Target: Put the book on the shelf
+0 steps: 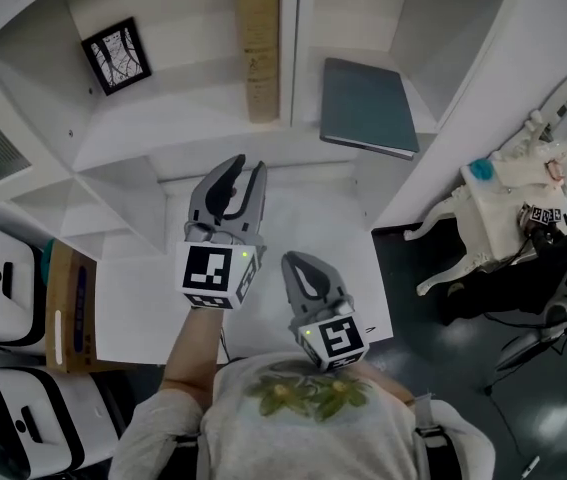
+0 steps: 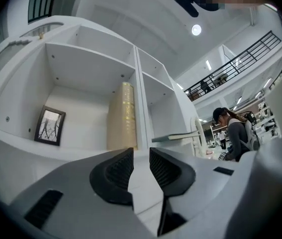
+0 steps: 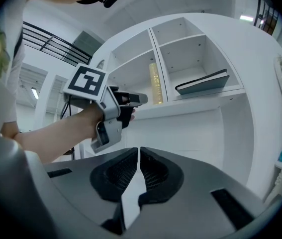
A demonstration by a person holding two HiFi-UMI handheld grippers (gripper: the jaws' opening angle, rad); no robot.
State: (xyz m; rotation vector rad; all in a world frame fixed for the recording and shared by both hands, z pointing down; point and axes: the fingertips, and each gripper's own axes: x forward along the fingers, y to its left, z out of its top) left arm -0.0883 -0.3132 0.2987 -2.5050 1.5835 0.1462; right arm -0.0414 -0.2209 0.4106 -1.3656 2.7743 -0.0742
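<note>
Nearest, the right gripper [image 1: 306, 264] hangs with jaws all but together, gripping nothing. Just ahead, the left gripper [image 1: 242, 166] points at the white shelf [image 1: 183, 128], jaws a little apart (nothing between them either). Beyond, the grey book [image 1: 368, 106] lies flat in the right-hand compartment, clear of both grippers; a tan upright box [image 1: 259, 53] and a framed picture [image 1: 116, 55] stand in the left one

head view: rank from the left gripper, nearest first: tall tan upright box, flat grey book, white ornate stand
From the left gripper:
1. tall tan upright box, straight ahead, beside the shelf divider
2. flat grey book, lying in the right compartment
3. white ornate stand, far right, off the shelf
</note>
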